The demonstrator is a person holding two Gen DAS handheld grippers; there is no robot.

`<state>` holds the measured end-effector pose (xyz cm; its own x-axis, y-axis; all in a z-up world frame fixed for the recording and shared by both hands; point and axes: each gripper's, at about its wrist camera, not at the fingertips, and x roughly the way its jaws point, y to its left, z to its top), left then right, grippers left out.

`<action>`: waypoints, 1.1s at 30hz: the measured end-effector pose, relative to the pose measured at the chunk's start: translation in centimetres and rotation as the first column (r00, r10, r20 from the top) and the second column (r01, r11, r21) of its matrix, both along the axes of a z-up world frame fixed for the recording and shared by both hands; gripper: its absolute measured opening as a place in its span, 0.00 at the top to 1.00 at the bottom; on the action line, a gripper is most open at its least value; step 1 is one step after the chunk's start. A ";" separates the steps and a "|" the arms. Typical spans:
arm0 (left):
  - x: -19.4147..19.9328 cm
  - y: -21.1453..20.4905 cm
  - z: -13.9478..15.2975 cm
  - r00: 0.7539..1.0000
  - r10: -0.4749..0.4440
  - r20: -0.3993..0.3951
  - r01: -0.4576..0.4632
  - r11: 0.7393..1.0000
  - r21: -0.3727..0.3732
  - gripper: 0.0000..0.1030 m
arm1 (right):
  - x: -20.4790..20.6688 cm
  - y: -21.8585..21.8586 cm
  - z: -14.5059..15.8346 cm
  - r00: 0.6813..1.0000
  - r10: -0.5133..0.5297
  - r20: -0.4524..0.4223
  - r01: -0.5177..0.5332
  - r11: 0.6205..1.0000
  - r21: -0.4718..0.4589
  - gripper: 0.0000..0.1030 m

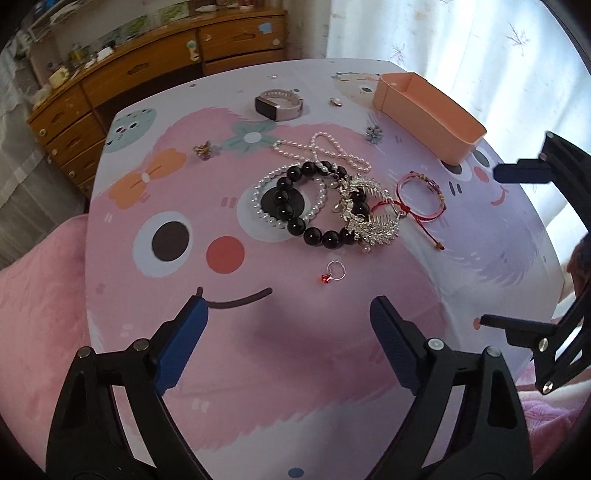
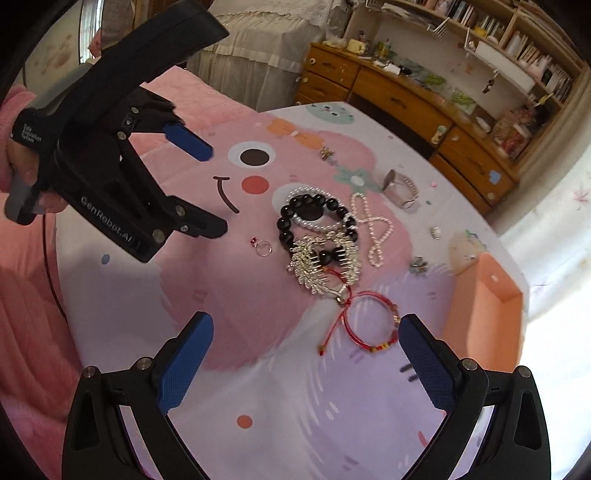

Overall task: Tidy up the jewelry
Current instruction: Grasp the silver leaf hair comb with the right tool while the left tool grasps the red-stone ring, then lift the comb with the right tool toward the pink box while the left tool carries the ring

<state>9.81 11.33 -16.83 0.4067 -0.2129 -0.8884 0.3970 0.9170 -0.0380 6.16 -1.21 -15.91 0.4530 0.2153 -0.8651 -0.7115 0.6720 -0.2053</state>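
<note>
Both my left gripper (image 1: 288,325) and right gripper (image 2: 306,343) gape empty; the red cord bracelet (image 2: 371,325), touching the silver comb (image 2: 325,266), could drag it.

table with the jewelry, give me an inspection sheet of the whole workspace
surface: table with a pink cartoon cover.
job's things: black bead bracelet, white pearl bracelet and silver hair comb piled together; pearl necklace, red string bracelet, ring, watch; orange box, nothing seen inside.
clutter: small charms scattered about.
grippers: left gripper and right gripper open, holding nothing.
cables: thin dark cable beside the left gripper.
surroundings: wooden dresser, curtain, pink bedding.
</note>
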 end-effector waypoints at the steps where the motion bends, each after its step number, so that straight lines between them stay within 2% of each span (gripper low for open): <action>1: 0.1 -0.3 -0.3 1.000 -0.030 0.002 0.030 1.000 -0.004 0.18 | 0.7 -0.2 -0.6 1.000 -0.005 -0.017 0.005 1.000 0.017 0.01; 4: 0.6 -1.4 -1.5 0.992 -0.127 -0.010 0.126 0.992 -0.021 0.22 | 2.6 -0.7 -2.4 0.998 -0.033 -0.058 0.037 0.997 0.066 0.01; 6: 0.6 -1.9 -2.0 0.987 -0.162 -0.015 0.162 0.986 -0.032 0.29 | 3.8 -0.9 -3.7 0.997 -0.046 -0.069 0.051 0.996 0.079 0.01; 10: 0.6 -2.6 -2.6 0.977 -0.211 0.021 0.212 0.977 -0.039 0.40 | 5.7 -0.9 -5.7 0.997 -0.011 -0.072 0.019 0.994 0.108 0.01; 13: 0.8 -2.8 -2.9 0.973 -0.230 0.012 0.230 0.972 -0.045 0.49 | 6.9 -0.7 -6.9 0.995 0.024 -0.099 -0.013 0.993 0.115 0.01; 16: 0.8 -3.3 -3.3 0.969 -0.248 0.014 0.248 0.968 -0.028 0.57 | 7.7 -0.5 -7.6 0.994 0.062 -0.089 -0.051 0.991 0.122 0.01; 19: 0.5 -3.9 -3.7 0.957 -0.288 0.022 0.288 0.958 -0.013 0.60 | 8.9 -0.2 -8.2 0.994 0.071 -0.085 -0.059 0.989 0.137 0.01; 21: 0.3 -4.2 -3.9 0.952 -0.305 0.024 0.305 0.952 0.003 0.68 | 9.7 0.0 -8.6 0.993 0.077 -0.091 -0.063 0.987 0.145 0.02; 23: 0.2 -4.4 -4.0 0.950 -0.310 0.032 0.310 0.951 0.018 0.75 | 10.5 0.2 -9.1 0.991 0.083 -0.104 -0.067 0.988 0.142 0.06; 25: 0.1 -4.4 -4.0 0.948 -0.315 0.035 0.315 0.949 0.014 0.77 | 11.0 0.4 -9.3 0.988 0.095 -0.123 -0.077 0.986 0.145 0.14; 29: 0.2 -4.1 -4.1 0.949 -0.313 0.045 0.313 0.950 -0.001 0.81 | 12.1 0.4 -9.7 0.987 0.105 -0.125 -0.083 0.982 0.172 0.17; 30: 0.3 -4.1 -4.1 0.950 -0.307 0.047 0.308 0.951 -0.003 0.83 | 12.4 0.4 -9.7 0.987 0.104 -0.123 -0.082 0.982 0.171 0.20; 31: 0.4 -4.0 -4.1 0.952 -0.302 0.048 0.302 0.953 -0.005 0.88 | 12.7 0.4 -9.8 0.988 0.099 -0.117 -0.078 0.982 0.172 0.27; 33: 0.6 -3.8 -4.1 0.956 -0.290 0.051 0.291 0.957 -0.011 0.95 | 12.6 0.4 -9.6 0.988 0.091 -0.123 -0.068 0.982 0.175 0.28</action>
